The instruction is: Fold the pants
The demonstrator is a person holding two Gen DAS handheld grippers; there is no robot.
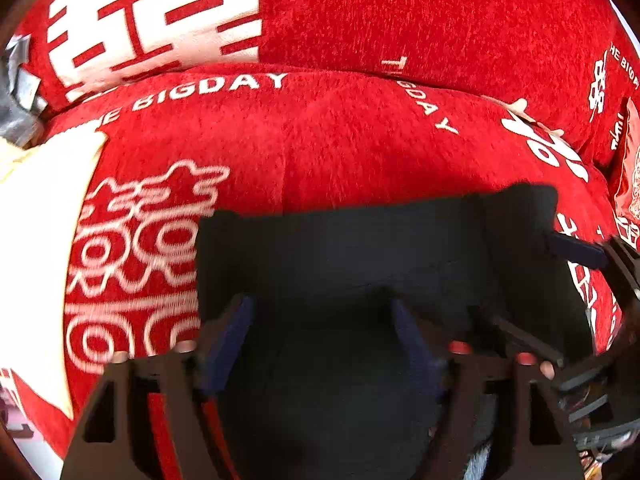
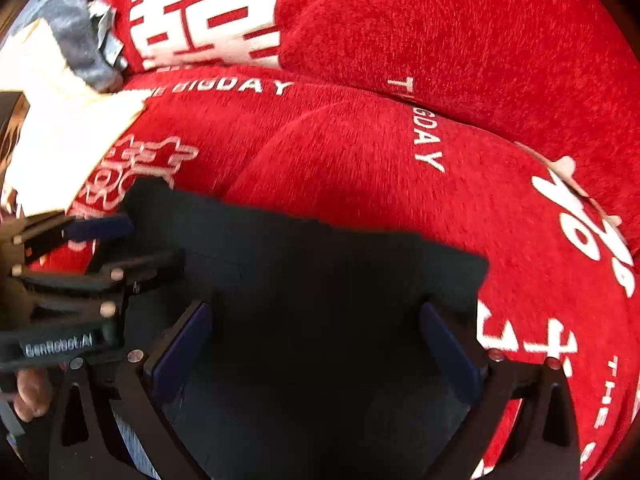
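A red sofa cover (image 1: pixel 360 140) printed with white lettering carries the black pants (image 1: pixel 360 248), which lie folded into a flat rectangle near its front edge. The left gripper (image 1: pixel 320 312) and right gripper (image 2: pixel 316 316) sit over the cloth, both with jaws apart, clamping nothing.

The folded black fabric pants (image 1: pixel 360 248) are lying on the near part of the red plush printed seat cushion (image 1: pixel 328 140). The red plush backrest (image 1: pixel 420 12) is standing behind it, with a cream cloth (image 1: pixel 44 200) lying at far left.
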